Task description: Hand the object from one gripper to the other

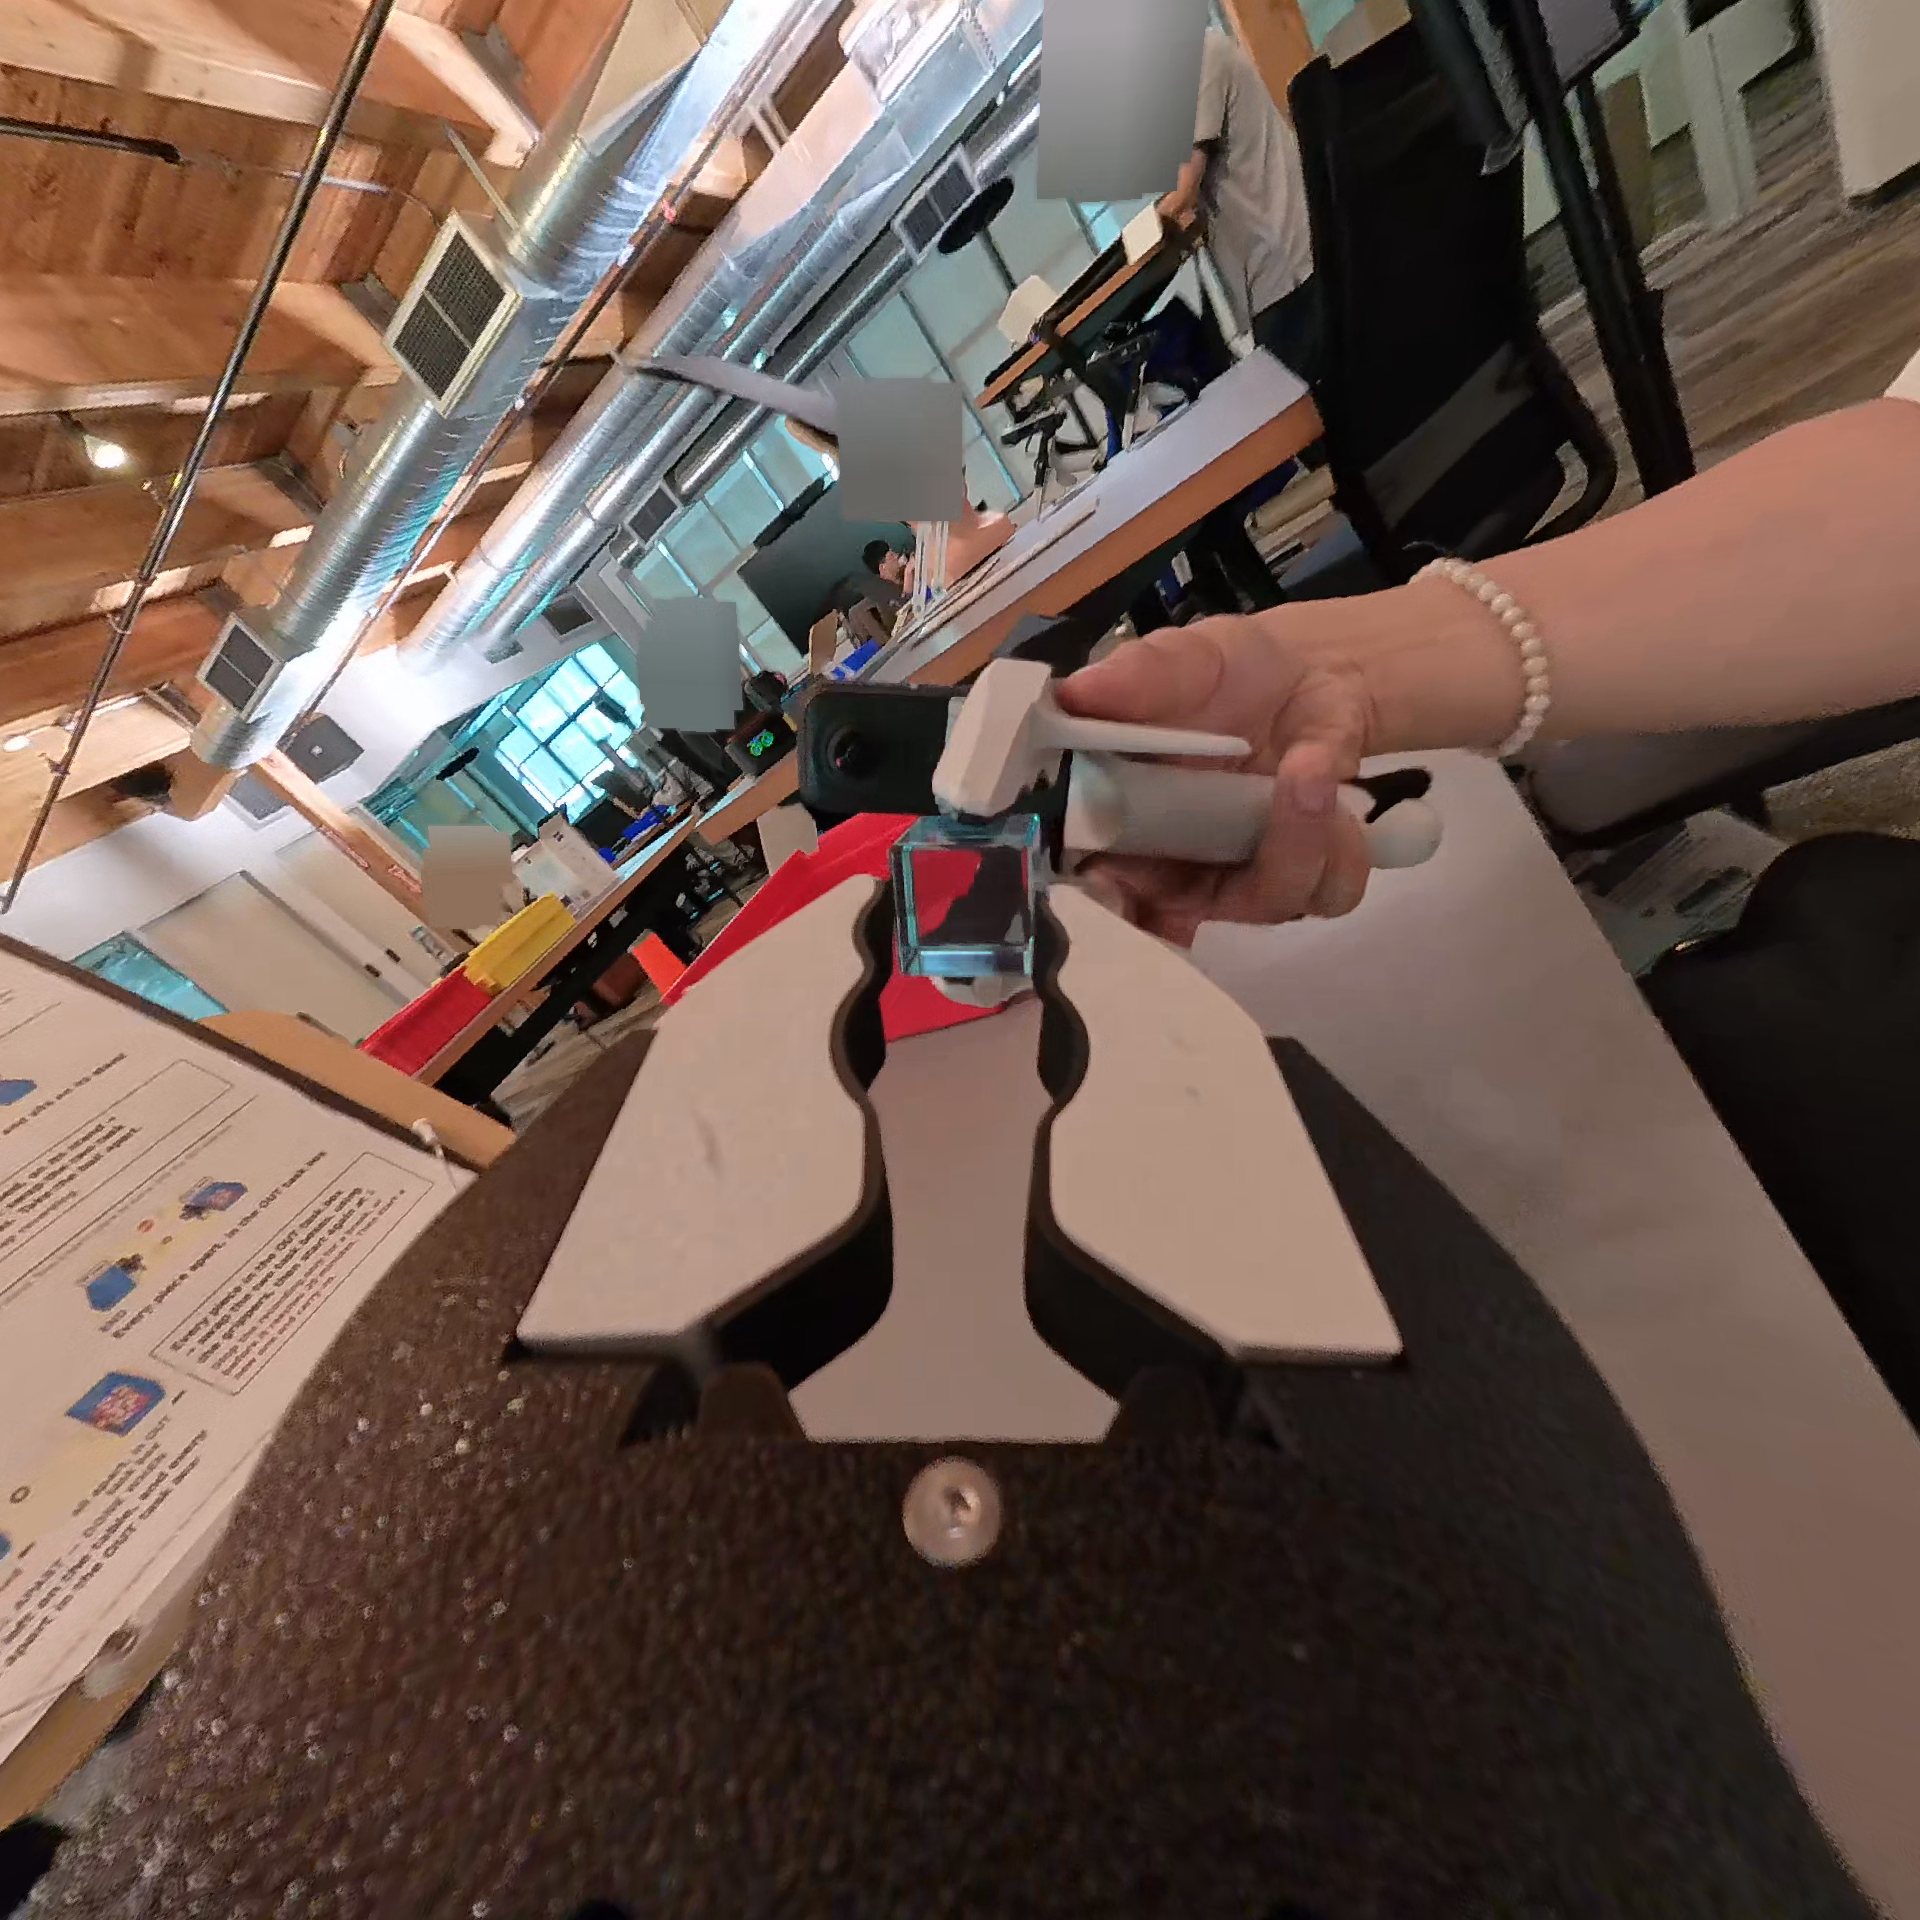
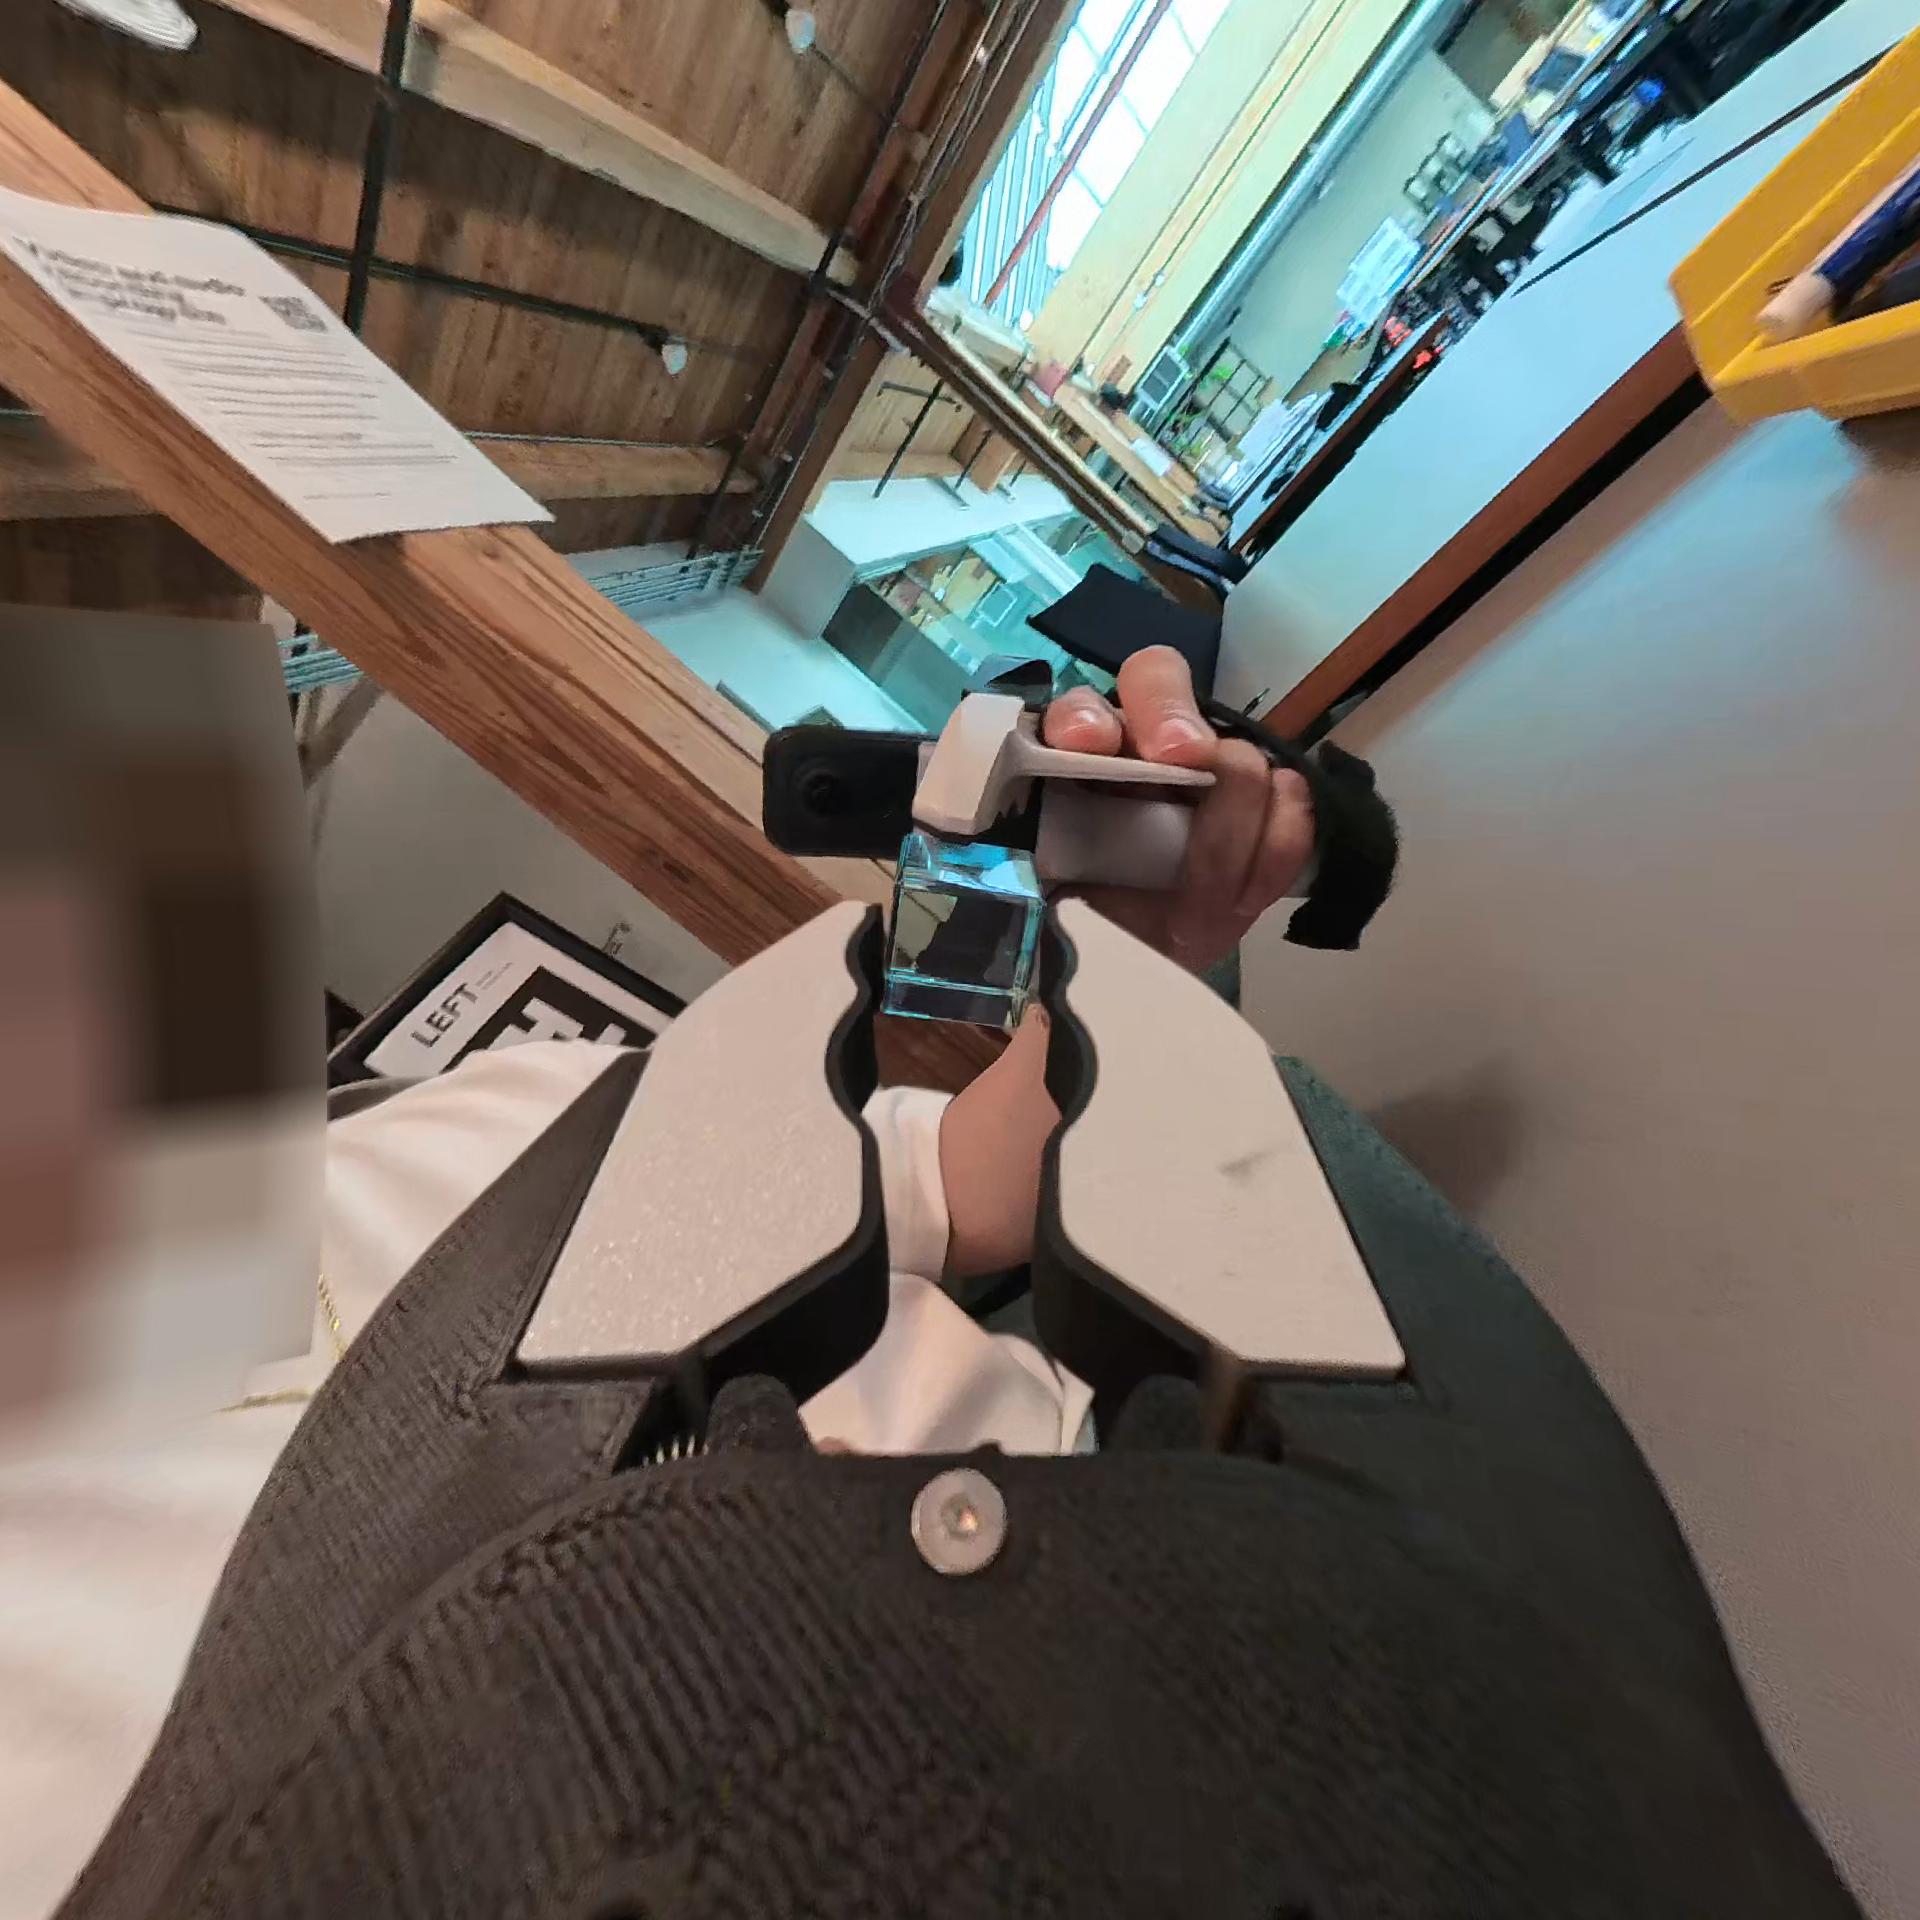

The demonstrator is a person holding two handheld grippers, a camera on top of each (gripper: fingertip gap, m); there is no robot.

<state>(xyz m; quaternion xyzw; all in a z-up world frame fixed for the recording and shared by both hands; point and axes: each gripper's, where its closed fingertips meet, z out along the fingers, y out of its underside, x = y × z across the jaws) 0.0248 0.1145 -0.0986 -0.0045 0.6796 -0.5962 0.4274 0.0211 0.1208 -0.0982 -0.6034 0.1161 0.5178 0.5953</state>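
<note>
A clear glass cube (image 1: 964, 896) (image 2: 962, 945) with blue-tinted edges is held in mid-air, pinched on its opposite faces, slightly tilted.

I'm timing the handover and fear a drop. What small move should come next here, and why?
Probably ease one pair of tongs open, gently. The clear cube sits in mid-air with the left tongs pinching two sides and the right tongs apparently pinching the other two, so both seem to grip. Which one gave it, the pictures don't show.
</note>
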